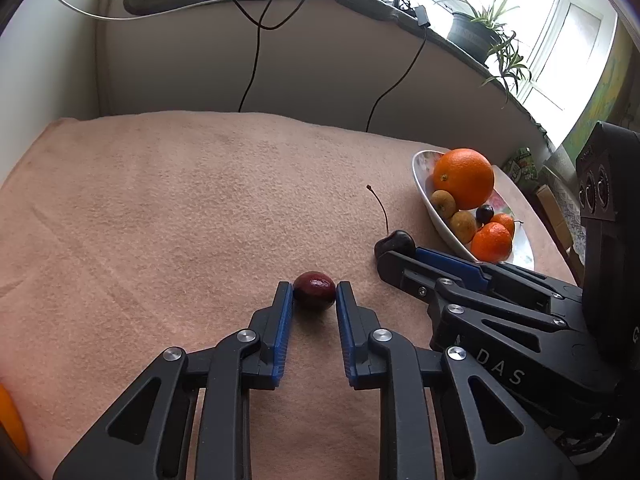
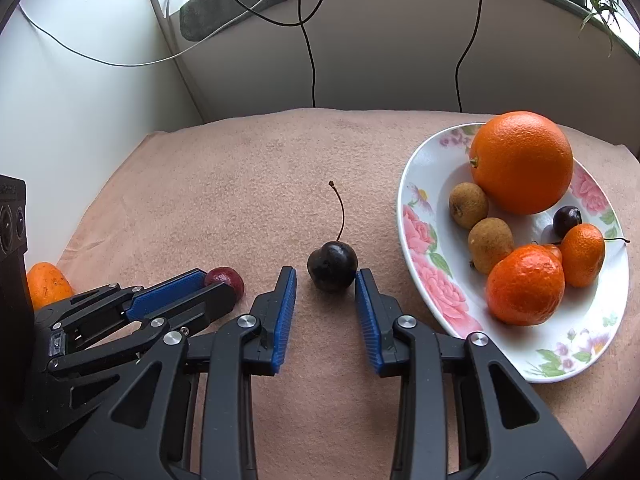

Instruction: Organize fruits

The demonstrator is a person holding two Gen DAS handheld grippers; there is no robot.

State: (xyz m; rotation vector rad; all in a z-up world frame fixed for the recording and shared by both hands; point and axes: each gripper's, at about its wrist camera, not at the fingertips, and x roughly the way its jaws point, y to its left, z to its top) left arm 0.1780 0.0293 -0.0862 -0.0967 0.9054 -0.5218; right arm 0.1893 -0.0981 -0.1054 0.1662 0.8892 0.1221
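My left gripper (image 1: 315,293) has its blue pads against both sides of a dark red stemless cherry (image 1: 314,290) that rests on the pink cloth; the cherry also shows in the right wrist view (image 2: 225,278). My right gripper (image 2: 325,278) straddles a dark cherry with a long stem (image 2: 332,266); the right pad touches it, the left pad stands a little apart. That cherry also shows in the left wrist view (image 1: 395,243). A floral plate (image 2: 424,240) at the right holds a big orange (image 2: 521,162), tangerines, two brown fruits and another cherry.
An orange fruit (image 2: 47,283) lies at the cloth's left edge; it also shows in the left wrist view (image 1: 11,420). A wall with hanging cables and a windowsill with a potted plant (image 1: 476,32) stand behind the pink cloth (image 1: 180,200).
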